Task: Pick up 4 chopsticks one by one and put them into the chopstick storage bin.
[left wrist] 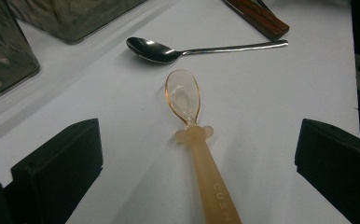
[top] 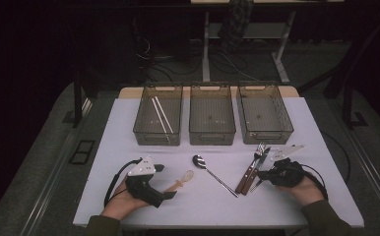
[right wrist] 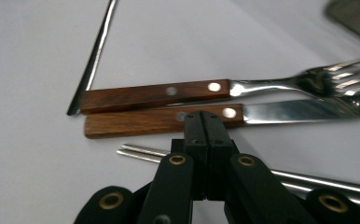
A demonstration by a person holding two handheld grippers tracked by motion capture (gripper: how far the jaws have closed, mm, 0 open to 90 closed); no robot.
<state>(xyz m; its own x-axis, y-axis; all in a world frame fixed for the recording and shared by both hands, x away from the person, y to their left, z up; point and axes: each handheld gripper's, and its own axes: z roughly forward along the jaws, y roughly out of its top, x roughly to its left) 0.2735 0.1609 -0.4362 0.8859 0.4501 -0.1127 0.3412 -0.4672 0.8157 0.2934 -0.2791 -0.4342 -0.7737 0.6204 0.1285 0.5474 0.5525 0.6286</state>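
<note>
A translucent orange plastic spoon [left wrist: 194,135] lies on the white table, bowl pointing away, between the wide-apart jaws of my left gripper [left wrist: 199,140]; the pads do not touch it. In the high view that left gripper [top: 166,182] rests at the front left with the plastic spoon [top: 184,178] just beyond it. My right gripper [right wrist: 204,119] is shut with nothing between its jaws, and its tip hovers at the wooden handle of a knife [right wrist: 159,120]. A wooden-handled fork [right wrist: 155,95] lies beside the knife. Two thin metal rods [right wrist: 138,152] pass under the right gripper [top: 263,176].
A metal spoon [top: 211,172] lies mid-table between the two hands. Three clear bins stand in a row at the back: the left bin [top: 143,118] holds white chopsticks [top: 159,114], then the middle bin [top: 211,133] and the right bin [top: 266,133].
</note>
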